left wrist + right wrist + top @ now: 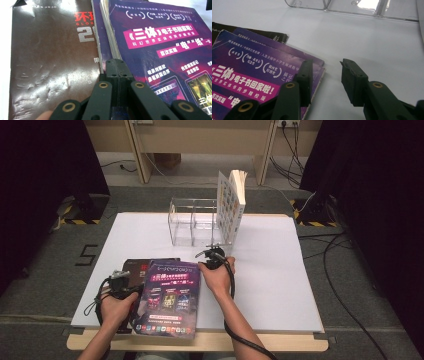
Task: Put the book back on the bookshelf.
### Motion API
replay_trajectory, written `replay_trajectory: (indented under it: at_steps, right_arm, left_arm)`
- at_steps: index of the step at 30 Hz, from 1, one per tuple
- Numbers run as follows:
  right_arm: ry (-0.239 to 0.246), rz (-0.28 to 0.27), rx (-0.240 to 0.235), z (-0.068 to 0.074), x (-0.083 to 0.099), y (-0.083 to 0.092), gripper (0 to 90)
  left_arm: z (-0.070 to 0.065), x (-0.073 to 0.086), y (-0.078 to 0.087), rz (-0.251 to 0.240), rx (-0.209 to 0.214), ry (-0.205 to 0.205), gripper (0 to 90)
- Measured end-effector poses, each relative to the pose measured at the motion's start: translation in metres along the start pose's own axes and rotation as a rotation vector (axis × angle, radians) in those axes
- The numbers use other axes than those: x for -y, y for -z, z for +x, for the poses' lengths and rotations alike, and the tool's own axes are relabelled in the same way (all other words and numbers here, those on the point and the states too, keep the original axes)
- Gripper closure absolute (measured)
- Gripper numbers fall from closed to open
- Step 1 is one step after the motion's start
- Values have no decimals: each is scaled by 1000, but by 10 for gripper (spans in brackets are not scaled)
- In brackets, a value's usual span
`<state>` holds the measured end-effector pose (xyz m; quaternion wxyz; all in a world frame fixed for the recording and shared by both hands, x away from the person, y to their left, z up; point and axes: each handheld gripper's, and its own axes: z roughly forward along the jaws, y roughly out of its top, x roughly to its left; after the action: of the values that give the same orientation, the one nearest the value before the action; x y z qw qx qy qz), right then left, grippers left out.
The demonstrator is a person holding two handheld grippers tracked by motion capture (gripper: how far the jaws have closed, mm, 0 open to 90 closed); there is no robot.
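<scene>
Overhead, the high view takes in the whole white table: a clear rack stands at the far middle, and a book stands upright at the rack's right end, whether in its last slot or just beside it cannot be told. The rack's other compartments look empty. Nearer the person, a purple book lies flat on top of a dark book, with the left gripper at the stack's left side and the right gripper at the purple book's far right corner.

Only the left gripper view shows its fingers closed together, tips at the purple book's page edge, the dark book's creased cover to the left; a grip on anything cannot be told.

By contrast, the right gripper view shows fingers standing apart, one over the purple book's corner, the other over bare table. Neither pad presses on the book. The rack's base runs along the top.
</scene>
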<state>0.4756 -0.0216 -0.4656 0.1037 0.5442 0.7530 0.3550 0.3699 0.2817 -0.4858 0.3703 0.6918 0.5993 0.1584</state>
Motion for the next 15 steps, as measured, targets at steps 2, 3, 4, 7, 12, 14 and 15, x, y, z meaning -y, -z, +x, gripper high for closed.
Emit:
replay_trajectory:
  at_steps: [2, 3, 4, 7, 12, 14, 15]
  right_arm:
    - [-6, 2, 0, 0, 0, -1, 622]
    - [-3, 3, 0, 0, -1, -1, 622]
    - [-3, 3, 0, 0, -1, -2, 622]
    - [-3, 8, 3, 0, -2, -4, 620]
    - [-4, 17, -13, -3, -5, -10, 611]
    - [-8, 32, -21, -4, -6, -14, 603]
    - [-20, 41, -21, -4, -5, -15, 602]
  left_arm:
    - [-1, 0, -1, -4, 10, 4, 899]
    - [-1, 0, -1, 0, 18, 0, 899]
    - [-3, -1, -2, -1, 21, -5, 899]
    - [-4, -1, -3, 2, 22, -9, 899]
    - [-7, -1, -3, 1, 5, -20, 899]
    - [-8, -1, -4, -1, 5, -24, 898]
    - [-7, -1, -4, -2, 8, -26, 897]
